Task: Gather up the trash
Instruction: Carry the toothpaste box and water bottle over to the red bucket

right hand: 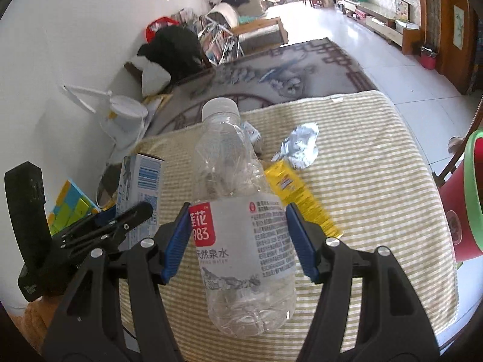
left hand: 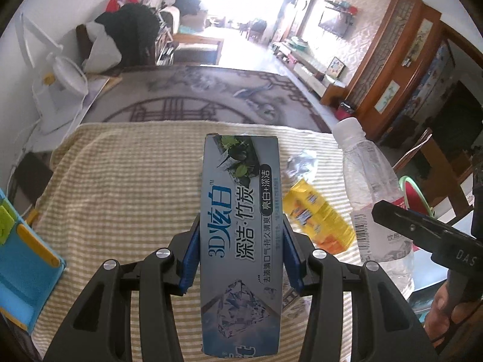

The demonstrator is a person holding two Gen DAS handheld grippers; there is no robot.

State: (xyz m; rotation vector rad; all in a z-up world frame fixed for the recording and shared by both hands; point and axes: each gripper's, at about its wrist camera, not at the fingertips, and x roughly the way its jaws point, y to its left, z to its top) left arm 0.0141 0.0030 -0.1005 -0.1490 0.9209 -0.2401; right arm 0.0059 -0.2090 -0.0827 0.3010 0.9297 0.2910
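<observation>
Left wrist view: left gripper clamped on the toothpaste box, blue pads pressing both long sides, box held above the striped cloth. On the cloth, right of the box: yellow wrapper, crumpled foil beyond it. Right wrist view: right gripper clamped on the clear water bottle at its label, cap pointing away, bottle above the cloth. Red bin with green rim off the cloth's right edge.
</observation>
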